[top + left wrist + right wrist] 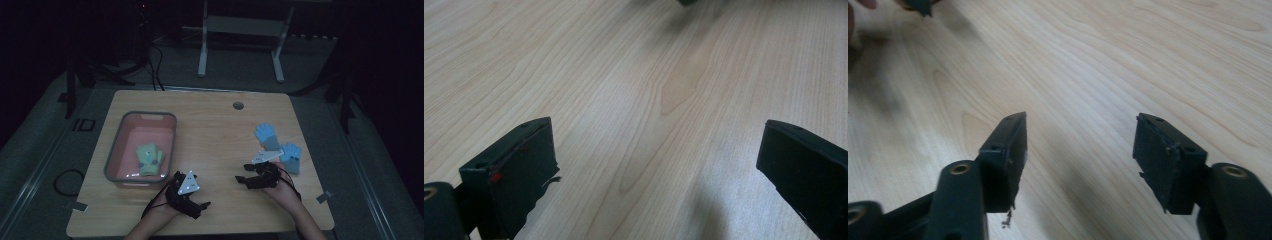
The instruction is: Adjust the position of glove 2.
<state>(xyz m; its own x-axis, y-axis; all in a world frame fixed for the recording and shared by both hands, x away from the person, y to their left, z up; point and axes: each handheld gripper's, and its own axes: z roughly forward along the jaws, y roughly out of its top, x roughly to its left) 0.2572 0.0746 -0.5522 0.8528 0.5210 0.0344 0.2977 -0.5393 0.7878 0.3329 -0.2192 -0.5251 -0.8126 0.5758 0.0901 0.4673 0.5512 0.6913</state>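
Two light-blue gloves (267,135) (291,155) lie on the right of the wooden table (215,130). A pink bin with a grey rim (114,155) at the left holds a yellow-green pair of gloves (149,157). Near the front edge, just right of the bin, my left gripper (200,207) points right; its jaws stand wide apart (656,135) over bare wood. My right gripper (241,172) lies beside the nearer blue glove and points left toward the other gripper. Its jaws are open (1081,122) with nothing between them.
A round cable hole (238,105) sits near the table's far edge. Beyond the table stands a white frame (202,45), and a cable loop (67,180) lies on the floor at the left. The room around the table is dark.
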